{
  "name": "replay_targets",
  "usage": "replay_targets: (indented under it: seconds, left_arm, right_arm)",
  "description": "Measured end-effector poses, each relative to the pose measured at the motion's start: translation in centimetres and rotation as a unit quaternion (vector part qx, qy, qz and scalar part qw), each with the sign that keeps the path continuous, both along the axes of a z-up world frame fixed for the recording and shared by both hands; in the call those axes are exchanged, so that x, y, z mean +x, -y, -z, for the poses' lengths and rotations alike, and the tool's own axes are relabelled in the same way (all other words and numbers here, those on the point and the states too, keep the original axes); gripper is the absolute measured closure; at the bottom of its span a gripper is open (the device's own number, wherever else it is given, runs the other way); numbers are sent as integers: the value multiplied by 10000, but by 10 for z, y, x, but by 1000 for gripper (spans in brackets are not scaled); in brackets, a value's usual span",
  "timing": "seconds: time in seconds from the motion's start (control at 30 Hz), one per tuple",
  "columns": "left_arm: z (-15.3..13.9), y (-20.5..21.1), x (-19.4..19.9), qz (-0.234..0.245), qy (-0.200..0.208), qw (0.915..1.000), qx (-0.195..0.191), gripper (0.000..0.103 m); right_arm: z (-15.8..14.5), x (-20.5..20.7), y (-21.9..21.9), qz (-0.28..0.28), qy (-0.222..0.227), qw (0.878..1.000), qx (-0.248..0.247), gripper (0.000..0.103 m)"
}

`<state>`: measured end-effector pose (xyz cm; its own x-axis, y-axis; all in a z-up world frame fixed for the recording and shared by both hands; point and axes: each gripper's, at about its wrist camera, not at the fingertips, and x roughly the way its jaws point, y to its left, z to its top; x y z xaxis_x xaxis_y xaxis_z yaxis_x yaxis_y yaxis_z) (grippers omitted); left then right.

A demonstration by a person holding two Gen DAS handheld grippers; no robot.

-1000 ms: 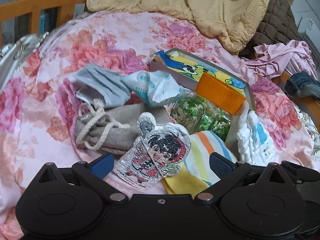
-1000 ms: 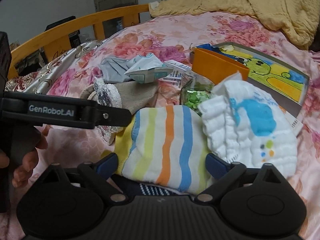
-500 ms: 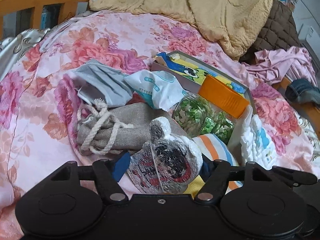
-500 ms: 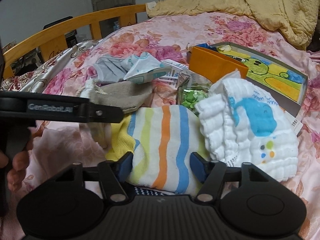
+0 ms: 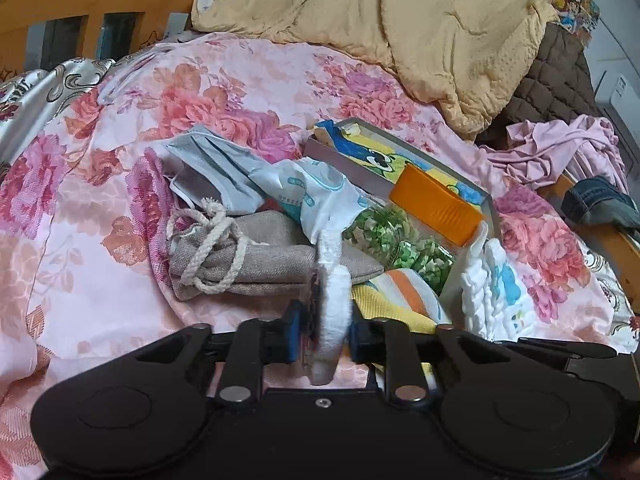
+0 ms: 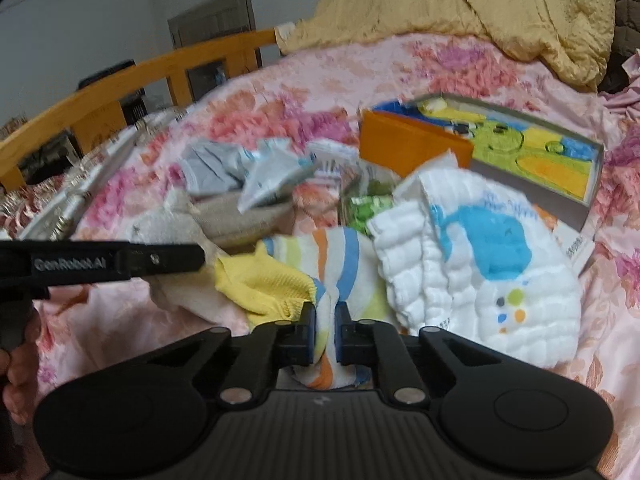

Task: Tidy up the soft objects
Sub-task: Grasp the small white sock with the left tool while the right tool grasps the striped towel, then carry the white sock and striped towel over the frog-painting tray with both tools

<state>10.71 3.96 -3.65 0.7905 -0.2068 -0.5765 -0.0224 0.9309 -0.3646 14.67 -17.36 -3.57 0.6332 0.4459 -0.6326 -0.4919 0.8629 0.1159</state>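
My left gripper (image 5: pixel 323 338) is shut on a flat white plush pad with a cartoon print (image 5: pixel 330 312), held edge-on above the bed. My right gripper (image 6: pixel 325 334) is shut on a striped sock with a yellow cuff (image 6: pixel 320 264), bunched between the jaws. The sock also shows in the left wrist view (image 5: pixel 400 292). A white quilted cloth with a blue print (image 6: pixel 476 264) lies right of the sock. A beige drawstring pouch (image 5: pixel 248 256), a grey face mask (image 5: pixel 216 172) and a white-blue wrapper (image 5: pixel 316 196) lie beyond. The left gripper's side shows in the right wrist view (image 6: pixel 112 264).
A shallow grey box with a cartoon picture (image 6: pixel 532 152) and an orange box (image 6: pixel 408 144) sit on the floral bedspread (image 5: pixel 100 220). A bag of green pieces (image 5: pixel 400 236) lies by them. A yellow blanket (image 5: pixel 400 12), pink clothes (image 5: pixel 560 152) and the wooden bed rail (image 6: pixel 120 92) border the area.
Both grippers have closed: the left on the cartoon plush pad, now turned edge-on, and the right on the striped sock, which is now bunched up and pulled.
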Motion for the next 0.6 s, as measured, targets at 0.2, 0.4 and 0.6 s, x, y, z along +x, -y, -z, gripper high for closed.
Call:
replay_targets:
  seconds: [0.2, 0.4, 0.6]
  left_arm:
    - [-9, 1, -11, 3, 292, 9995, -141, 88]
    - [-26, 3, -28, -79, 811, 9966, -128, 88]
    - [-51, -2, -38, -165, 1326, 9908, -217, 88]
  right_arm:
    - [-20, -10, 13, -191, 417, 9962, 736, 94]
    - [-41, -16, 30, -341, 798, 9847, 1511, 94]
    - [-67, -16, 47, -384, 1077, 9699, 2148, 93]
